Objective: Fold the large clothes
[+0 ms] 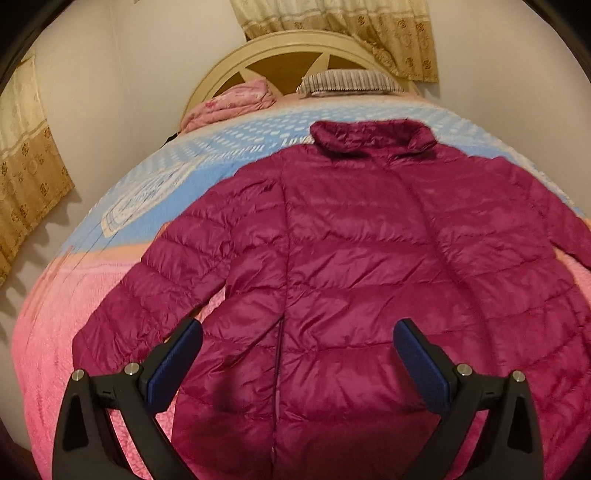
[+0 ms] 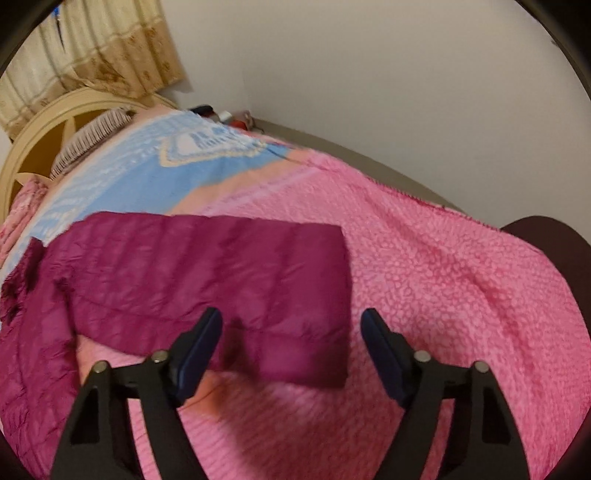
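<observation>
Left wrist view: my left gripper (image 1: 297, 328) hangs above the lower front of the magenta puffer jacket (image 1: 354, 266), fingers spread wide, holding nothing. The jacket lies flat, front up, on the bed, collar (image 1: 373, 138) toward the headboard (image 1: 295, 55). Its hem runs under the gripper and out of frame, and its right-hand sleeve is cut off at the picture's edge. The print on the blue part of the bedspread (image 1: 155, 199) is too blurred to read.

Right wrist view: my right gripper (image 2: 291, 317) is also fully spread and empty, poised over the cuff end of one sleeve (image 2: 221, 280), which lies straight across the pink blanket (image 2: 443, 280). Motion blur softens the cuff edge. Small items (image 2: 229, 118) beyond the far edge of the bed cannot be identified.

The room shows plain pale walls, patterned curtains (image 1: 369, 26), a striped pillow (image 1: 347, 83) and a folded pink quilt (image 1: 232, 103).
</observation>
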Motion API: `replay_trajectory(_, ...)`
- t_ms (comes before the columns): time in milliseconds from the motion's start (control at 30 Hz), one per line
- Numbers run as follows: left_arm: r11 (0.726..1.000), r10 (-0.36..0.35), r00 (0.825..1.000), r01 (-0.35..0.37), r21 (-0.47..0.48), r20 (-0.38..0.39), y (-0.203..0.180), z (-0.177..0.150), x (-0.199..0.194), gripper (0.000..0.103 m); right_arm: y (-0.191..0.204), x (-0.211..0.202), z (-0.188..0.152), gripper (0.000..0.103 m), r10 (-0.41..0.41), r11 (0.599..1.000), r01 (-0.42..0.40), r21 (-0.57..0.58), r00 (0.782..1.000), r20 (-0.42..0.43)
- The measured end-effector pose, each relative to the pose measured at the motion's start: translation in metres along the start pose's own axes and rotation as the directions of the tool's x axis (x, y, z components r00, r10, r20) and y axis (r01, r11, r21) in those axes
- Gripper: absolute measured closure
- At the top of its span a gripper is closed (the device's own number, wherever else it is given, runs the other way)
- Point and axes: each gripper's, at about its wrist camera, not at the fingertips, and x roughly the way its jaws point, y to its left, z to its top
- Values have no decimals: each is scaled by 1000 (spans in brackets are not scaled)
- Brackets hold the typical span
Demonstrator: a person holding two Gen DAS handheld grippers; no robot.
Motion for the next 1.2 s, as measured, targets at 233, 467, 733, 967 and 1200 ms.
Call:
replay_trajectory(233,1000,3,999,-4,-30,-48,9,-5,15,1,-4,13,-2,62,67,998,-67,1,997,-26)
replay_trajectory(467,1000,-1,1000,1,-22,-17,15,7,0,1,10,-18,4,85,174,983,-170,-69,983,60)
replay_trajectory(733,999,10,1000,-10,-34,-5,32,18,-7,1,84,-68,19,87,266,935,-211,-284,949,170)
replay_trajectory(967,999,18,1000,-17,-46,12,49,29,-10,1,168,-86,12,87,360,854,-263,-449,921,146)
replay_trajectory(1200,997,41,999,-39,-70,29,69,41,-5,1,255,-91,-19,87,415,751,-284,-597,905,93)
